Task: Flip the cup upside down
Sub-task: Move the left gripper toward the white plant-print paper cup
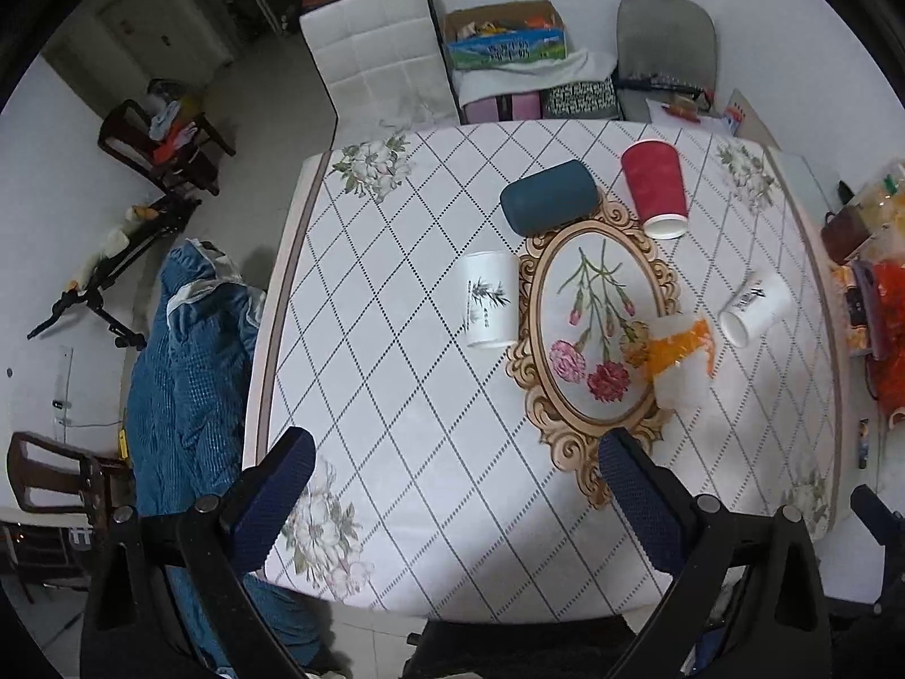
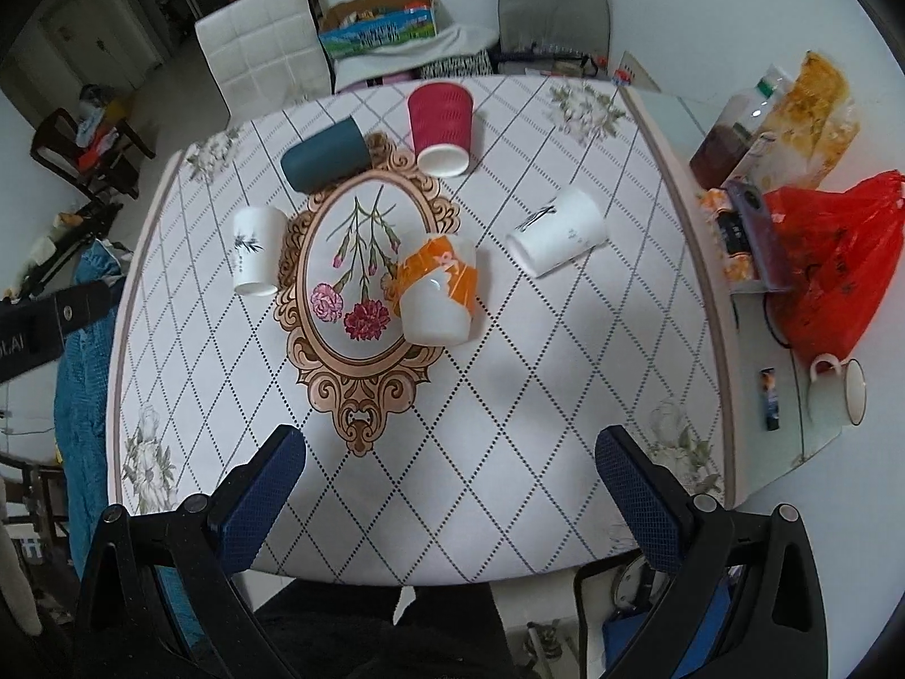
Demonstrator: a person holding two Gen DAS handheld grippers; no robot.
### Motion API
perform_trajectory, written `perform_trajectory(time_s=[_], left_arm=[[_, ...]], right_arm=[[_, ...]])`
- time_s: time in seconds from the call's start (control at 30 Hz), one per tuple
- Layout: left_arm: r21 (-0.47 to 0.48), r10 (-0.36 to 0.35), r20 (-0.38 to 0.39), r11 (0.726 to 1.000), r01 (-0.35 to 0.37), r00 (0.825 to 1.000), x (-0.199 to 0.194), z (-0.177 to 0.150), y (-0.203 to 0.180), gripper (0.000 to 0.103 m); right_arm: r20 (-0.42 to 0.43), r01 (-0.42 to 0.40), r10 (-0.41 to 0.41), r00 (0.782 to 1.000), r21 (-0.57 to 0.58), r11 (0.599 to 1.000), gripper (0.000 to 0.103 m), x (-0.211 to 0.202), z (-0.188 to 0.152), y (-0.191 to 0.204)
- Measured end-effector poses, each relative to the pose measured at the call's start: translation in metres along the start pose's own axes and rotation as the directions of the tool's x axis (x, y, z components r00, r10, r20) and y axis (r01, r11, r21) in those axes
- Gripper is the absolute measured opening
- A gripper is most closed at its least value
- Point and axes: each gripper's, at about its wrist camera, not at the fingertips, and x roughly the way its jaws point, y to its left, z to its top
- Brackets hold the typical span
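Note:
Several cups stand upside down on the table (image 2: 509, 396): a red paper cup (image 2: 441, 124) (image 1: 656, 187), a dark teal cup (image 2: 325, 155) (image 1: 548, 198), a white cup with a bamboo print (image 2: 257, 252) (image 1: 491, 297), a white and orange cup (image 2: 438, 288) (image 1: 679, 362) and a white cup at the right (image 2: 557, 237) (image 1: 755, 305). My left gripper (image 1: 455, 503) is open and empty above the near table edge. My right gripper (image 2: 449, 501) is open and empty, near the front edge, short of the orange cup.
An oval floral mat (image 2: 359, 294) lies mid-table. A glass side shelf holds a red plastic bag (image 2: 831, 260), a jar (image 2: 729, 141), a mug (image 2: 837, 396) and a lighter (image 2: 770, 399). Chairs (image 2: 263, 51) and boxes stand behind the table. A blue cloth (image 1: 186, 385) hangs at the left.

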Motion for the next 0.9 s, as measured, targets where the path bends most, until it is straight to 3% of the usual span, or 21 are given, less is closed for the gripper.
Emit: perform_trajectory(time_s=[0.63,0.9], left_arm=[[0.06,0.004,-0.173,0.998,0.006,0.985,0.142,0.104,0.003,0.103],[0.1,-0.052,-0.287,0.991,0.084,0.957,0.196,0.118,-0.014,0.103]], right_arm=[[-0.22,0.05,-0.054,0.974,-0.024,0.998,0.103,0.136,0.039,0.046],[-0.322,0.048,-0.045,0.946,0.002,0.999,0.103,0.18,0.035,0.054]])
